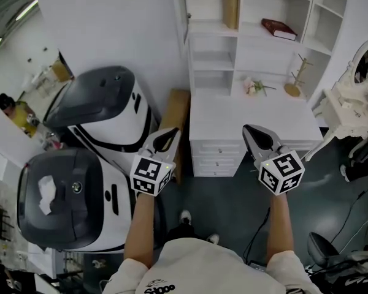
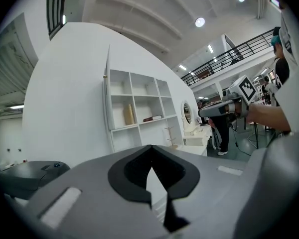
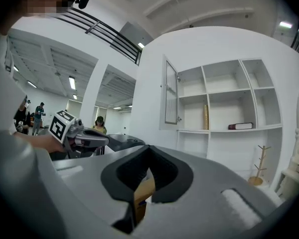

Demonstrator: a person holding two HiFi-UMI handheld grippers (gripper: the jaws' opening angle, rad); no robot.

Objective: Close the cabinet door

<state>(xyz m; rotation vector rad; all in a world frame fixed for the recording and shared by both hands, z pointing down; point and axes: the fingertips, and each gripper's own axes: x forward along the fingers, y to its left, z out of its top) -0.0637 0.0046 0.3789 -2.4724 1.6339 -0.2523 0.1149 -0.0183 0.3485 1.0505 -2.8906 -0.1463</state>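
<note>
- Only the head view gave the layout from above: the left gripper (image 1: 170,132) and the right gripper (image 1: 249,128) were held level, side by side, both pointing toward the shelf unit (image 1: 257,54); a desk (image 1: 245,118) with drawers (image 1: 215,155) stood at the foot of the shelf unit; two white and dark grey machines (image 1: 92,158) stood well to its left.
- The cabinet door (image 1: 180,10) hung open at the shelf unit's left edge, apart from both grippers; from above, and in the left gripper view, it showed only as a thin edge; the right gripper view showed its face, a framed pane swung out from the shelf unit.
- The left gripper view showed that gripper's jaws clenched, tips together, nothing between them; the right gripper view showed the same for the right one, clenched on nothing.
- A brown box (image 1: 176,118), on the floor left of the desk, showed far off through the slit under the right gripper's tips; the left gripper view did not show it.
- Each gripper view caught the other gripper out to its side, marker cube toward the camera.
- In the shelf unit, a tan tube (image 1: 231,9) stood upright by a divider; I could not tell on which side of it; a dark red book (image 1: 278,29) lay flat on the same board, to the tube's right.
- On the desk, against the shelf unit, lay flowers (image 1: 255,87); a wooden stand (image 1: 295,78) stood to their right.
- A white mirror (image 1: 365,66) stood right of the shelf unit.
</note>
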